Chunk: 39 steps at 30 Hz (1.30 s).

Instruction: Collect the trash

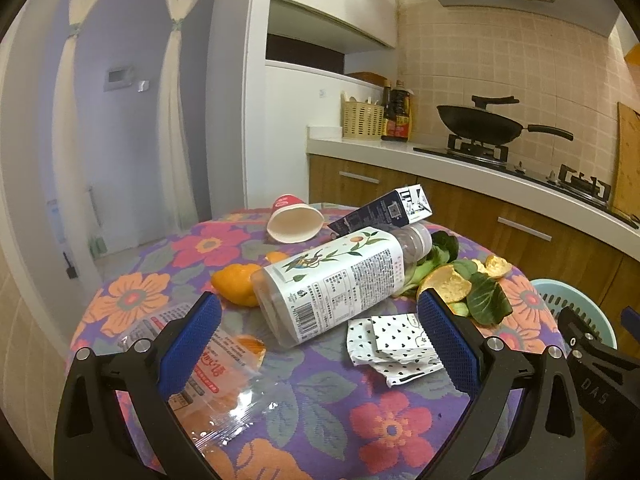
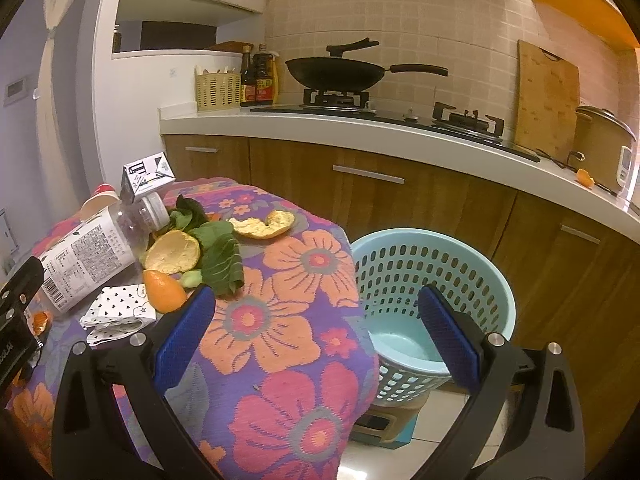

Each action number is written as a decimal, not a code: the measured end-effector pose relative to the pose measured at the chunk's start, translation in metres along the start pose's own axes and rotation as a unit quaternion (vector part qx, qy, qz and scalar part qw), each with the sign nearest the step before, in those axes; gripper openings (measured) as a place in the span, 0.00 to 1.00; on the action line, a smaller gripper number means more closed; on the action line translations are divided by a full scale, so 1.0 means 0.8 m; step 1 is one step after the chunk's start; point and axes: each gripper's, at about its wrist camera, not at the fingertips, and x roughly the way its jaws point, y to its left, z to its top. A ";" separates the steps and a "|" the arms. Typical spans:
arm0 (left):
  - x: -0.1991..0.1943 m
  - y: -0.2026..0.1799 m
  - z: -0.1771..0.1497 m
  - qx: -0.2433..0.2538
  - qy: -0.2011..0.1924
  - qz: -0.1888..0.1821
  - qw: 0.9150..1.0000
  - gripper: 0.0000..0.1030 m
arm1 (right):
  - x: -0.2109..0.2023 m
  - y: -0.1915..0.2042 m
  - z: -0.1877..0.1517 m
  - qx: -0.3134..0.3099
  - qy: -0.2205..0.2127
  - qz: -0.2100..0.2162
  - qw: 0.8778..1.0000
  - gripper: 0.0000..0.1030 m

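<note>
Currently: round table under floral cloth [image 1: 384, 432] holds the trash; light-blue perforated plastic basket [image 2: 432, 276] stands beside it, empty. Clear labelled plastic bottle [image 1: 332, 280] lies mid-table. Left gripper [image 1: 320, 344], right gripper [image 2: 316, 328]: jaws spread, holding nothing.

The left claw [image 1: 320, 332], a black plastic two-finger frame, carries blue dimpled rubber pads [image 1: 192, 340] on the inner faces of its fingers, with round silver screws beside them on the angular arms. The right claw [image 2: 316, 328] has the same build; its black body bears pale embossed lettering.
</note>
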 end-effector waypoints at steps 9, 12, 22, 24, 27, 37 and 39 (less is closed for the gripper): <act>-0.001 -0.003 -0.001 0.008 0.003 -0.001 1.000 0.92 | 0.000 -0.004 0.002 0.001 -0.001 -0.003 1.000 0.93; 0.001 -0.003 0.000 0.009 0.004 -0.001 1.000 0.92 | 0.000 -0.004 0.002 0.000 -0.001 -0.003 1.000 0.93; 0.001 -0.004 0.000 0.012 0.002 0.000 1.000 0.92 | 0.005 -0.005 0.001 0.001 0.007 -0.001 1.000 0.93; 0.001 -0.005 0.001 0.013 0.001 -0.001 1.000 0.93 | 0.007 -0.005 0.000 0.001 0.008 0.000 1.000 0.93; 0.002 -0.005 0.001 0.014 0.003 0.000 1.000 0.92 | 0.010 -0.004 0.000 -0.002 0.009 0.000 1.000 0.93; 0.003 -0.006 0.001 0.016 0.005 0.001 1.000 0.93 | 0.016 -0.005 -0.001 -0.005 0.009 0.010 1.000 0.93; 0.003 -0.006 0.001 0.016 0.005 0.001 1.000 0.93 | 0.018 -0.005 0.001 -0.007 0.009 0.012 1.000 0.93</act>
